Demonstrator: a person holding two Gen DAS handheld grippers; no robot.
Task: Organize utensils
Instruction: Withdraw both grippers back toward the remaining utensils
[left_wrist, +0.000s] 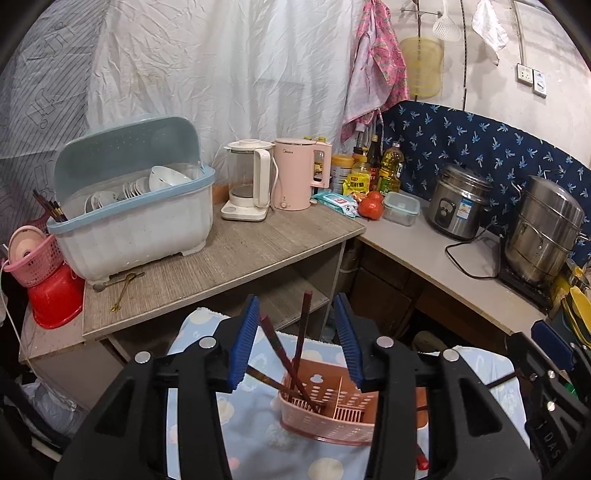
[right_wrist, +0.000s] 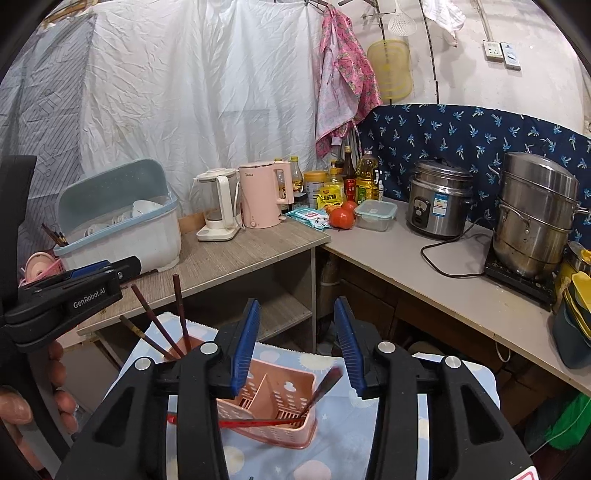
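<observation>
Left wrist view: left hand-held gripper (left_wrist: 297, 338) partly open, blue pads apart, nothing pinched. Between the pads, dark chopsticks (left_wrist: 301, 343) standing tilted in the left part of a pink holder (left_wrist: 327, 410), loose from the pads. Holder on a blue dotted cloth (left_wrist: 255, 435), near its middle. "Midea" on the pink kettle (left_wrist: 293, 173) on the table (left_wrist: 258, 243). Gold spoons (left_wrist: 123, 286) near that table's front edge, beside the dish box (left_wrist: 133, 221). Bare tabletop in front of the kettles.

Right wrist view: right hand-held gripper (right_wrist: 297, 341) partly open too, gripping nothing. Below it, a red-handled utensil (right_wrist: 258, 419) lying slanted in the holder's right part, one end over the rim. "GenRobot.AI" on the left gripper's black side. Wide bare top on the right table (right_wrist: 424, 291), cord across it.
</observation>
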